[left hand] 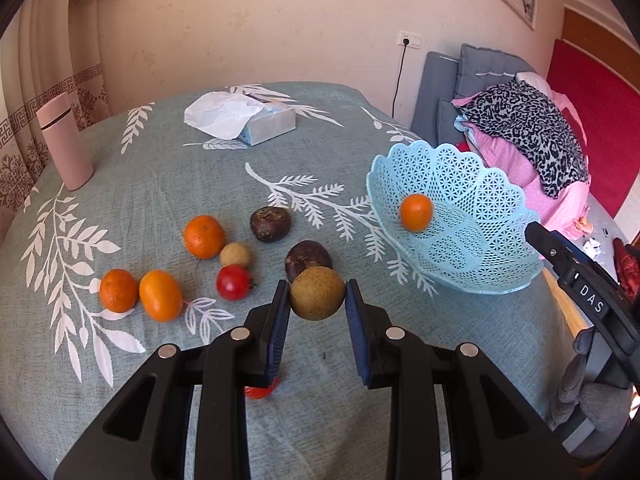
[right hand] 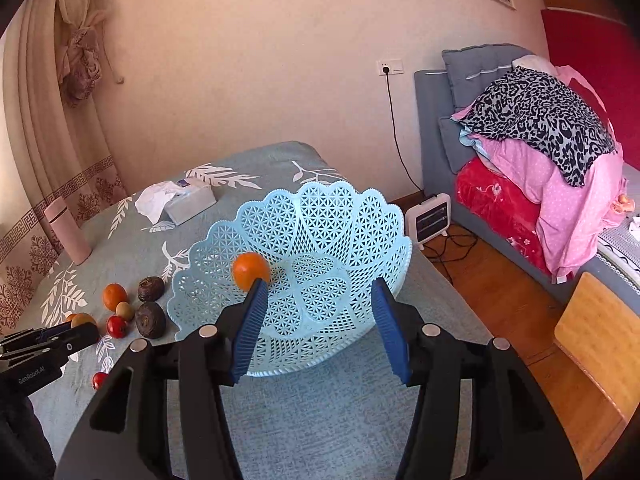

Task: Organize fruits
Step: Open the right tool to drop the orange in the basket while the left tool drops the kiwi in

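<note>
Brown round fruit (left hand: 317, 294) clamped in left gripper (left hand: 318, 300) beside blue basket (left hand: 480, 184); right gripper (right hand: 318, 312) released over basket, orange (right hand: 251, 271) inside.

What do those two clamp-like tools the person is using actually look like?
Both are black plastic. The left gripper and right gripper each have two angled arms with triangular cut-outs, round silver pins at the joints, and ribbed dark blue pads on the fingers. Seen from the side, one body carries white "DAS" lettering, the other small "GenRobot.AI" text. No cables or sleeves show.
</note>
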`<state>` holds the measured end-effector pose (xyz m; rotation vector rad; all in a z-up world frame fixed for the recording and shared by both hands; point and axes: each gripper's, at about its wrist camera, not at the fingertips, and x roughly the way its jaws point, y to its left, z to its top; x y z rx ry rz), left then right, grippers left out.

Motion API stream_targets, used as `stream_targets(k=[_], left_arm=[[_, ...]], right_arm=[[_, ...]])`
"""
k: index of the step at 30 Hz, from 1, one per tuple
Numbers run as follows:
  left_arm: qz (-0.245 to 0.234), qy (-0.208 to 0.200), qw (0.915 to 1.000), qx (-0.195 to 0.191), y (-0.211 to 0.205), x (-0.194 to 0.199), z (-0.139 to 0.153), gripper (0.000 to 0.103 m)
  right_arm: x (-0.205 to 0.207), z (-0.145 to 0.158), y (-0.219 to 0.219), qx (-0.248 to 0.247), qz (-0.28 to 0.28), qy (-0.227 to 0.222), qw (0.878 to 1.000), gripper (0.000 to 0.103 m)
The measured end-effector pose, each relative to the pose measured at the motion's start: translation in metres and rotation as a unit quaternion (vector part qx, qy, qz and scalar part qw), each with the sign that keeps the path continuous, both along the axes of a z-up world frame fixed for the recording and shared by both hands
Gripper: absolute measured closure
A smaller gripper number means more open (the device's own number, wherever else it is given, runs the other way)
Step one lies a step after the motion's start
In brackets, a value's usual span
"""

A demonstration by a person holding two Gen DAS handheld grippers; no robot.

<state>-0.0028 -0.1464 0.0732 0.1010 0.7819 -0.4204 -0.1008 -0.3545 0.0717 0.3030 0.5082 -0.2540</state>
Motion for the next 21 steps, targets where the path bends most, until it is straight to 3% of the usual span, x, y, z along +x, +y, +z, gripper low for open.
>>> stream_targets(k=[9,16,20,21], left_arm=[[-0.081,0.011,0.9966,-0.006,-0.070,0.010,0.003,0.075],[-0.115,0.028,0.9928,-0.022,-0.099,0.014,0.000,0.073],[-0.104,0.024,0.9937,-0.034,-0.093,0.016,0.000,0.042],[-0.100,0.023,0.9941,-0.035,-0.090,0.017,0.000,0.042]], right_arm=[[-0.003,0.003,-0.018,0.026,-0.026,-0.005,0.999,0.044],[-0.005,0.002,-0.024,0.031,-0.041,-0.006,0.999,0.044],[-0.005,0.001,-0.027,0.033,-0.047,-0.006,0.998,0.044],[-0.005,0.001,-0.027,0.033,-0.048,-0.007,0.998,0.044]])
